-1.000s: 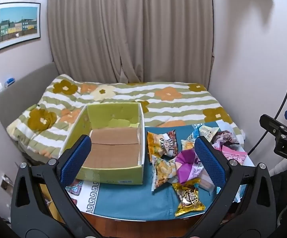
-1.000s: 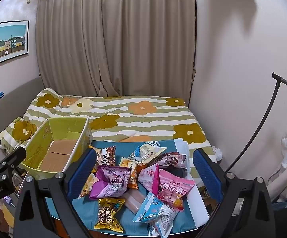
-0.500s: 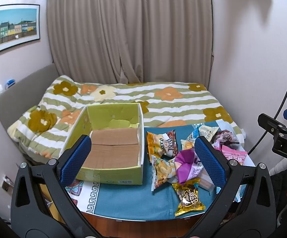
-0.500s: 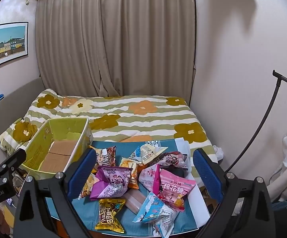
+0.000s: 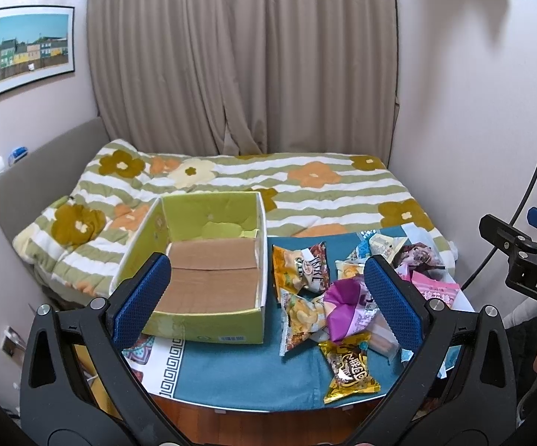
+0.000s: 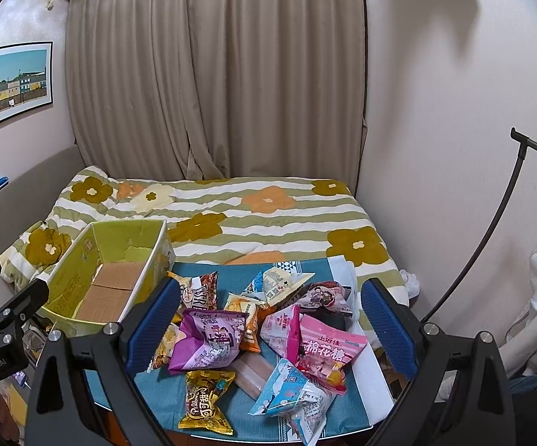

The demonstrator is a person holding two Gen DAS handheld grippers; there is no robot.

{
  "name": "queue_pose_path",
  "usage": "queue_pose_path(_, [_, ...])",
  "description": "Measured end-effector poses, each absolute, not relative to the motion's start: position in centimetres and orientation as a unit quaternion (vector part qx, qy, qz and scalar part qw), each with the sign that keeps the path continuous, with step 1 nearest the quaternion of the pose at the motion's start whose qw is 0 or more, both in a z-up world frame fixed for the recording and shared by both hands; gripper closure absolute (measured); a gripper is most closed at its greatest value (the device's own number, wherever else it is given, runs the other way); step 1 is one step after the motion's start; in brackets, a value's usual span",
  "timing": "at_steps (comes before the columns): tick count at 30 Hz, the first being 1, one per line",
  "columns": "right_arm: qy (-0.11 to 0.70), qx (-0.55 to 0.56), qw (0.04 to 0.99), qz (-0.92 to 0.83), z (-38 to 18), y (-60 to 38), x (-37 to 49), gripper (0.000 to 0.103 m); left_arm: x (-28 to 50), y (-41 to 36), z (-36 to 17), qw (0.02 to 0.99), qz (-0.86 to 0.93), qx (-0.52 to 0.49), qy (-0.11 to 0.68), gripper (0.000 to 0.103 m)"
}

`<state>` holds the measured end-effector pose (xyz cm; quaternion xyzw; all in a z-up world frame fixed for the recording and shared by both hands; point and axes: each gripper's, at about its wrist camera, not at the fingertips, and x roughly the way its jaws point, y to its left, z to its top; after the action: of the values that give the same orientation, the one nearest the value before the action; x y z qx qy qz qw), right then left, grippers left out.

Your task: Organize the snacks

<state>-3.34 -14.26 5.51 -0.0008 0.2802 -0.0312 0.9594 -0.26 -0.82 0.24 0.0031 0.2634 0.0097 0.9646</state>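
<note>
While both claws hang above the near edge of the table (image 5: 231, 379), neither has touched a thing yet, and the layout reads as a sorting job set up but not begun. Far ahead of both claws lies the bed (image 6: 268, 223), its flowered quilt playing no part. Ahead and between the fingers of the left gripper (image 5: 264, 293), which stands spread wide and empty, sits the green cardboard box (image 5: 209, 334), top open, bare brown flaps showing on its floor; it looks placed there as the bin for the snacks. The right gripper (image 6: 268, 323), likewise spread wide with nothing between its pads, frames the snack pile, which lies loose on the teal cloth to the right of the box, just beside it.

Within that pile, the purple bag (image 6: 209, 342) sits crumpled and puffed near the right claw's left finger, resting on its neighbours. The pink bag (image 6: 324, 349) lies flat toward the right finger. Nearest that claw are a light blue packet (image 6: 290, 397) and a gold foil packet (image 6: 205, 401), both lying apart enough to be picked cleanly. Every wrapper looks slick and soft, so I judge a firm pinch on an edge will be needed.
</note>
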Motion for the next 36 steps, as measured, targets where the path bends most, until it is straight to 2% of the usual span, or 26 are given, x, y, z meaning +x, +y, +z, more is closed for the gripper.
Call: queue_pose_path(36, [0.281,0.002,0.959,-0.03,5.53,-14.41,-3.33,0.006,-0.49,-1.21,0.48,0.965,0.008,0.006,0.263,0.0])
